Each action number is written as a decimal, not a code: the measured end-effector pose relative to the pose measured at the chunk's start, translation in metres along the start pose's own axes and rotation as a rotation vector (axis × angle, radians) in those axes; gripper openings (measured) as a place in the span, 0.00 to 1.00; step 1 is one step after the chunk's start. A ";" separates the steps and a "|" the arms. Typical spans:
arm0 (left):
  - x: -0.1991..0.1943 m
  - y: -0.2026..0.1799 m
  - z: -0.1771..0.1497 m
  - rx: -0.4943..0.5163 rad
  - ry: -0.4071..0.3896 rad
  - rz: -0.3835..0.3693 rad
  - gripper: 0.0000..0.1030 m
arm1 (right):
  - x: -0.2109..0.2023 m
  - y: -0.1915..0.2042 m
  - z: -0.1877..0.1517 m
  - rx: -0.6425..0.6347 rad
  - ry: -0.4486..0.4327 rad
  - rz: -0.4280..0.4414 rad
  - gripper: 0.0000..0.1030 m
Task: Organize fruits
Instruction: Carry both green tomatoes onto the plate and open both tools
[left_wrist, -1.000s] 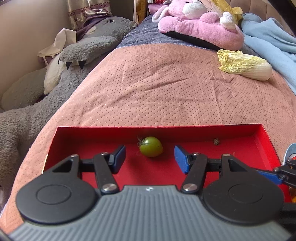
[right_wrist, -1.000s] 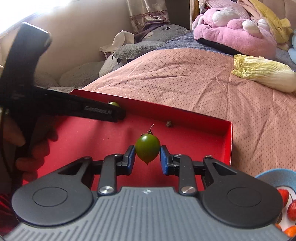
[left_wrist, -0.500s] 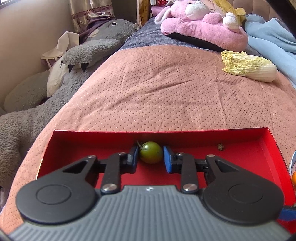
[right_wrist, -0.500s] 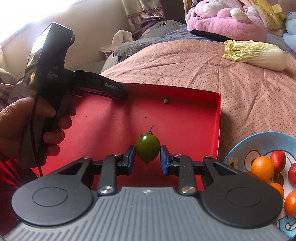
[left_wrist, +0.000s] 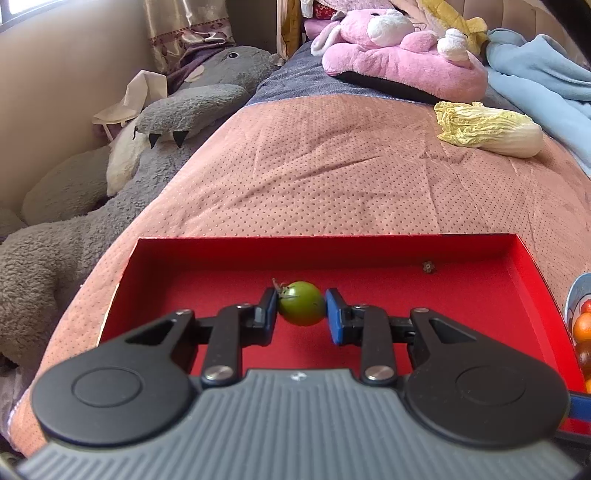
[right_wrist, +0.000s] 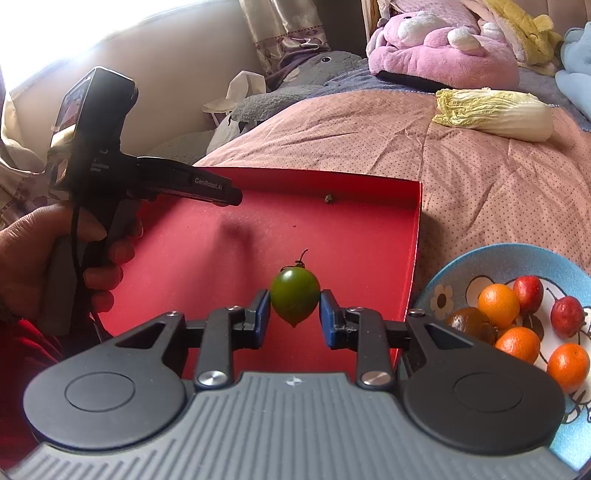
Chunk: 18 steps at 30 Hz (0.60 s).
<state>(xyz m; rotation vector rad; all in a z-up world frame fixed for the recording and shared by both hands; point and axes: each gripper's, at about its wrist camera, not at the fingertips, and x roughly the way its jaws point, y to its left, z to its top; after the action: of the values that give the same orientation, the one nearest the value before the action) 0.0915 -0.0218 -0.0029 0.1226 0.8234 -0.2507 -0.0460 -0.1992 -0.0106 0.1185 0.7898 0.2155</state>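
Observation:
A shallow red tray (left_wrist: 480, 295) (right_wrist: 354, 236) lies on the bed. My left gripper (left_wrist: 301, 312) is shut on a small green tomato (left_wrist: 301, 303) just above the tray floor. In the right wrist view my right gripper (right_wrist: 294, 312) is shut on a second green tomato (right_wrist: 294, 295), held over the tray's near right part. A blue patterned plate (right_wrist: 498, 258) with several oranges (right_wrist: 498, 305) and red fruits (right_wrist: 528, 290) sits right of the tray. The plate (left_wrist: 571, 295) shows at the left wrist view's right edge. The left gripper's body, held by a hand (right_wrist: 29, 258), reaches over the tray's left side.
A napa cabbage (left_wrist: 487, 127) (right_wrist: 495, 112) lies on the pink quilt beyond the tray. A small dried stem bit (left_wrist: 427, 266) rests near the tray's far wall. A grey plush toy (left_wrist: 110, 206) lines the bed's left edge, and a pink plush (left_wrist: 402, 64) with a blue blanket lies at the head.
My left gripper shut on the green tomato in the tray and lifted it slightly. My right gripper carried its tomato rightward, bringing the fruit plate into view.

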 end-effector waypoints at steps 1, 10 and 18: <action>-0.002 -0.001 -0.001 0.001 0.000 0.002 0.31 | -0.003 0.000 -0.002 0.003 -0.001 0.000 0.33; -0.026 -0.023 -0.019 -0.003 -0.004 -0.024 0.31 | -0.026 0.000 -0.009 0.004 -0.029 -0.008 0.33; -0.053 -0.053 -0.037 0.026 -0.030 -0.083 0.31 | -0.058 -0.009 -0.018 0.008 -0.058 -0.042 0.33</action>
<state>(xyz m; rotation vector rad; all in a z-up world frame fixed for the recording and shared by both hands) 0.0165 -0.0558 0.0106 0.1088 0.7963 -0.3405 -0.0968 -0.2210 0.0151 0.1144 0.7349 0.1683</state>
